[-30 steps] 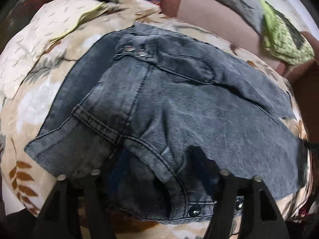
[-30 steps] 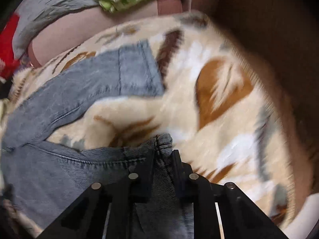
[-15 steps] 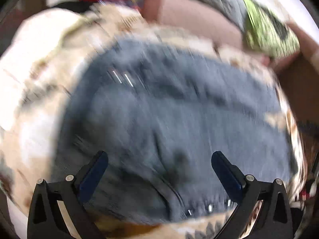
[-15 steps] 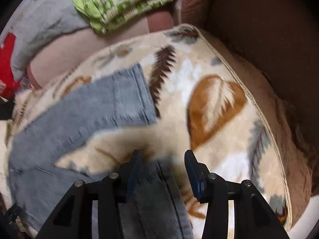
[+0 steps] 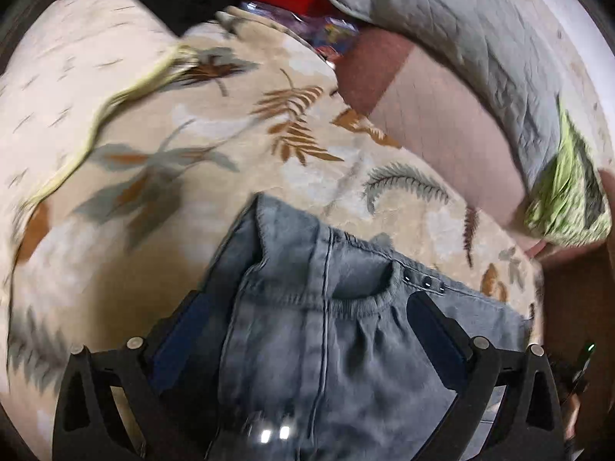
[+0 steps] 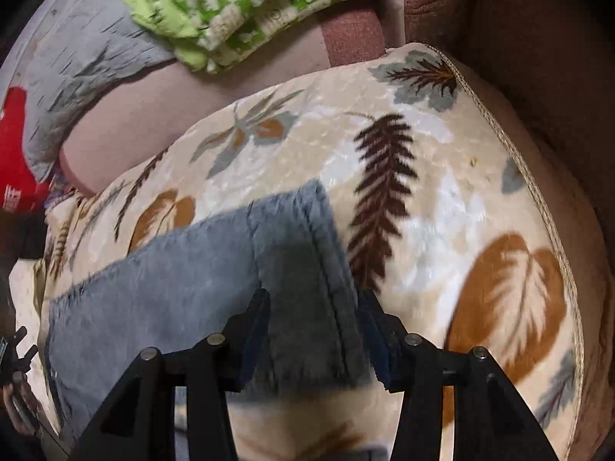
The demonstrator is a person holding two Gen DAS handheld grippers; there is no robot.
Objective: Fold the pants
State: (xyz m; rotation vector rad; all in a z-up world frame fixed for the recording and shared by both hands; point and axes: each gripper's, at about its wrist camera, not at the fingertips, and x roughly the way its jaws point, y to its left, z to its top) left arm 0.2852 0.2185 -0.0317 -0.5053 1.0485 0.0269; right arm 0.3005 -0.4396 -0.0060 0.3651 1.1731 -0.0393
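A: Status? Both hand-held grippers were clamped on the jeans point(image 5: 338, 345) a second ago.
B: Left hand-held gripper point(image 5: 307, 330) released, right hand-held gripper point(image 6: 313, 326) released; jeans lie on the leaf-print blanket point(image 6: 442, 211), fold laid.

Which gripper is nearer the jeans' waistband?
Left. The left gripper hangs open over the waistband; the right gripper is open at the leg's hem.
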